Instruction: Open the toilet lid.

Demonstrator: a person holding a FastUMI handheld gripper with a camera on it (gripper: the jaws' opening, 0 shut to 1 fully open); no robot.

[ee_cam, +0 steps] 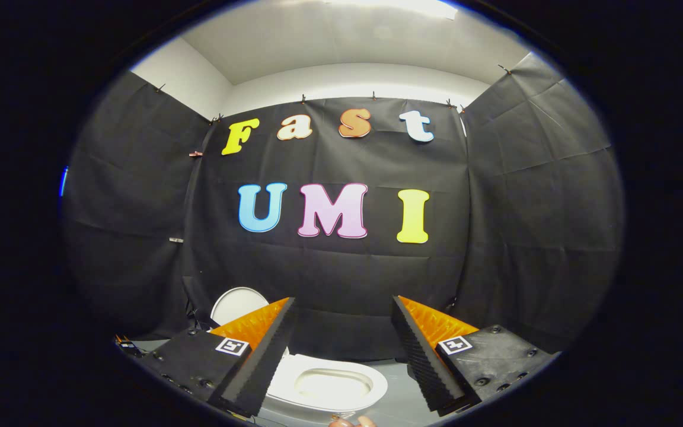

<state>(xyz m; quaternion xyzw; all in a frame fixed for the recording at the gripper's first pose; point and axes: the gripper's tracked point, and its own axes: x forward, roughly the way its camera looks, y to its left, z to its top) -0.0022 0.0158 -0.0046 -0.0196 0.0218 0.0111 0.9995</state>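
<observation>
In the gripper view, the gripper (pixel 341 356) has its two fingers spread wide with nothing between the pads, the left finger (pixel 261 362) at about seven o'clock and the right finger (pixel 427 362) at about five o'clock. Between them and a little beyond, low at six o'clock, sits a small white oval toilet bowl with its seat ring (pixel 325 385) showing an open hollow in the middle. The white rounded toilet lid (pixel 236 303) stands behind the left finger at about eight o'clock, partly hidden by it; it appears already raised and tilted back toward the black cloth booth wall (pixel 329 273), off to one side of the bowl and not over it, though the fisheye bend makes its exact lean hard to judge. The relation that matters: the lid lies up and to the left of the fingers, while the bowl's long axis runs roughly left to right across the gap. By my judgement the lid looks open, so little seems left beyond clearing away. A fingertip-like shape (pixel 350 421) peeks in at six o'clock.
</observation>
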